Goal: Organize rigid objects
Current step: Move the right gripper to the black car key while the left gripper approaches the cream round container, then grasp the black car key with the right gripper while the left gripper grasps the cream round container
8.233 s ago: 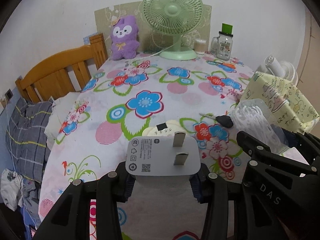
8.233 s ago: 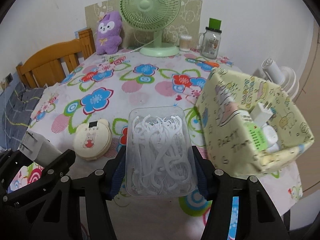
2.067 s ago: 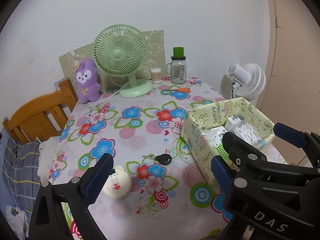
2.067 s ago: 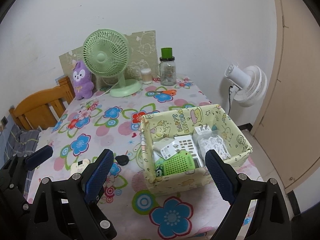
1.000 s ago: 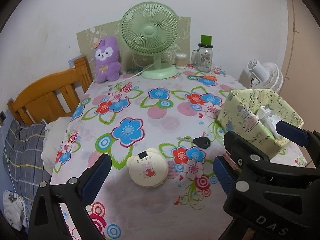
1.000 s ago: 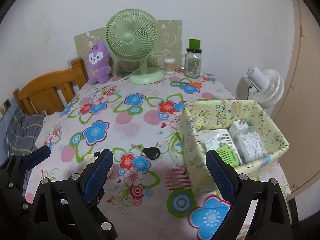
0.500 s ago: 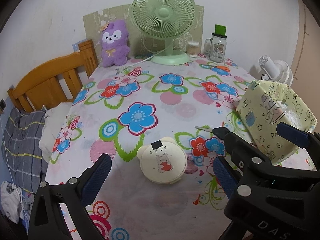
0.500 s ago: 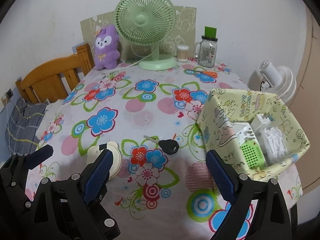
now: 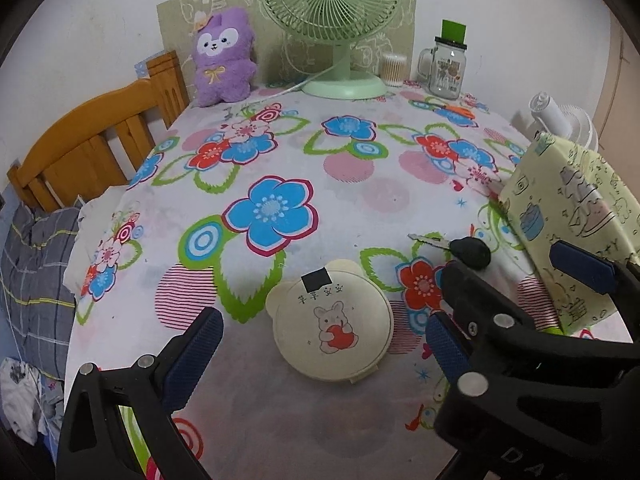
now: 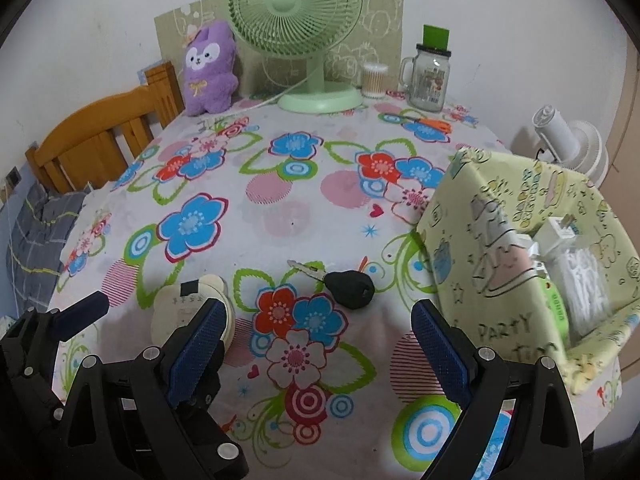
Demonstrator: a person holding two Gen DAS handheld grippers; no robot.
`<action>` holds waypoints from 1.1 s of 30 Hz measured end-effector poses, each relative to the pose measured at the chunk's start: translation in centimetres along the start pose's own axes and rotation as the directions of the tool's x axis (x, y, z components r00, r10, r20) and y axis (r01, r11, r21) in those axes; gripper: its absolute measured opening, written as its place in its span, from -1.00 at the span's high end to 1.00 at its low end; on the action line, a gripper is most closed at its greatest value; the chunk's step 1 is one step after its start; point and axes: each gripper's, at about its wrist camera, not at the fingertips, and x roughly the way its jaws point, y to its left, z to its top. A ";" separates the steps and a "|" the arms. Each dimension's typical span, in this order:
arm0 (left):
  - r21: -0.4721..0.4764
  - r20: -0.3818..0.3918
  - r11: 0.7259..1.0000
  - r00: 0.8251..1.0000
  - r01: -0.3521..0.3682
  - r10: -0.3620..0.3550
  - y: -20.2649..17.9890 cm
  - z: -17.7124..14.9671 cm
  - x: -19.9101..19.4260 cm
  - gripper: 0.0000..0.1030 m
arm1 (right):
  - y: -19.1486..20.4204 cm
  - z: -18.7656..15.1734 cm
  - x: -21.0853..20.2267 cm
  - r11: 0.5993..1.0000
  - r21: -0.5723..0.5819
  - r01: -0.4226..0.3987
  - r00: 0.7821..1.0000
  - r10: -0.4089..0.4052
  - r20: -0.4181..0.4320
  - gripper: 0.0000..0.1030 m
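Claws both empty and wide now, charger and floss box already sitting in the yellow printed fabric bin [image 10: 520,240]. Left claw [image 9: 320,340] dropping over the cream bear-shaped round case [image 9: 332,320] on the table [image 9: 280,152]; right claw [image 10: 316,340] lining up toward the black-headed key [image 10: 348,288] beside it.

The middle of the worktop [image 9: 360,196] lies open. At twelve o'clock a fan [image 9: 336,20] and jar [image 9: 446,68] block the way; at three o'clock, a fabric box [image 10: 520,248].
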 end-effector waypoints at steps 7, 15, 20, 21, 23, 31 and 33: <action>-0.011 -0.033 1.000 0.999 0.007 -0.007 0.0 -0.1 1.5 -0.99 | 0.0 0.0 1.6 1.000 0.003 0.009 0.999 -0.009 -0.032 -0.84; -0.022 -0.068 1.000 0.998 -0.004 0.002 0.1 -0.2 3.2 -0.98 | -0.2 0.0 3.6 1.000 0.009 0.026 0.997 -0.025 -0.072 -0.79; -0.018 -0.076 1.000 0.997 0.000 -0.002 0.0 -0.1 3.7 -0.99 | -0.4 0.0 4.7 0.999 0.022 0.032 0.995 -0.030 -0.094 -0.77; -0.020 -0.075 1.000 0.997 0.003 -0.005 0.0 -0.1 3.8 -0.99 | -0.5 0.0 4.8 0.999 0.026 0.032 0.995 -0.029 -0.096 -0.76; -0.024 -0.076 1.000 0.997 0.006 -0.008 0.0 -0.1 3.8 -0.99 | -0.6 0.0 5.2 0.999 0.037 0.033 0.994 -0.029 -0.103 -0.76; -0.004 -0.044 0.999 0.998 0.049 -0.049 -0.4 -0.2 3.2 -0.59 | -0.6 0.2 6.0 0.997 0.045 0.057 0.995 -0.053 -0.084 -0.75; -0.006 -0.043 0.999 0.998 0.049 -0.050 -0.4 -0.1 3.4 -0.59 | -0.7 0.3 6.2 0.997 0.044 0.056 0.995 -0.053 -0.081 -0.75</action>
